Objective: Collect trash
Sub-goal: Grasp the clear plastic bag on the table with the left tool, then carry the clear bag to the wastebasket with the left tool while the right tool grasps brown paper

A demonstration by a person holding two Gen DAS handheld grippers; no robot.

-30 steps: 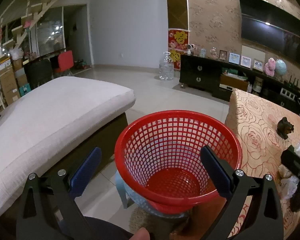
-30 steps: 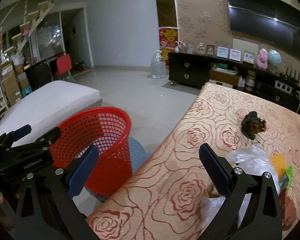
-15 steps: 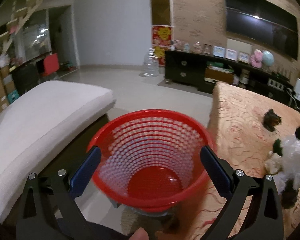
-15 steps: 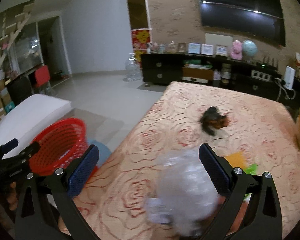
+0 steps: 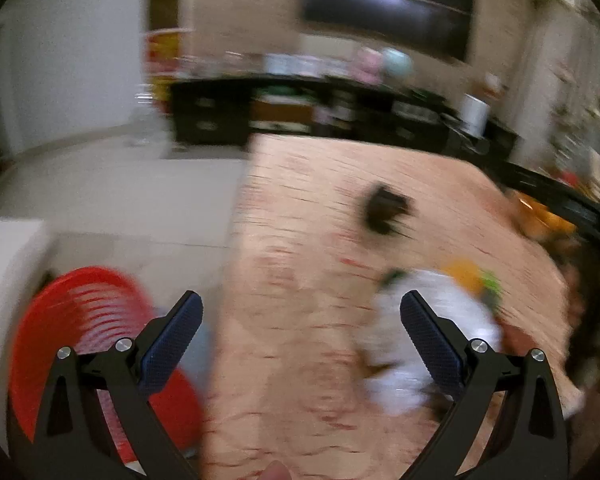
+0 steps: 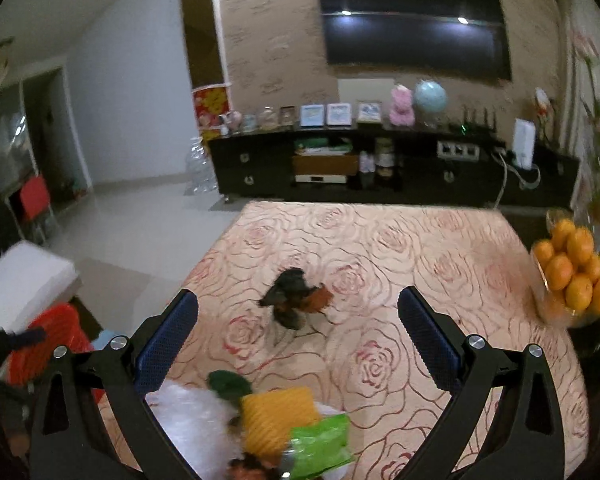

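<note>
Right wrist view: right gripper (image 6: 298, 316) is spread wide, empty, above the rose-pattern tablecloth (image 6: 420, 248). Trash sits near: white plastic wad (image 6: 192, 420), yellow wrapper (image 6: 278, 416) and green wrapper (image 6: 320, 444) touching in a pile at the near edge, dark crumpled scrap (image 6: 294, 300) farther out, apart from the pile. Left gripper (image 5: 300, 328) is also spread and empty, over the cloth; that view is heavily motion-blurred. Red basket (image 5: 80, 340) sits low on the left, off the table edge.

Risks, as I read it:
- a loose pile means one pinch may drag neighbours off the edge
- thin plastic could slip from the pads
- the bowl of oranges (image 6: 576, 276) at far right is exposed to a wide swing
</note>
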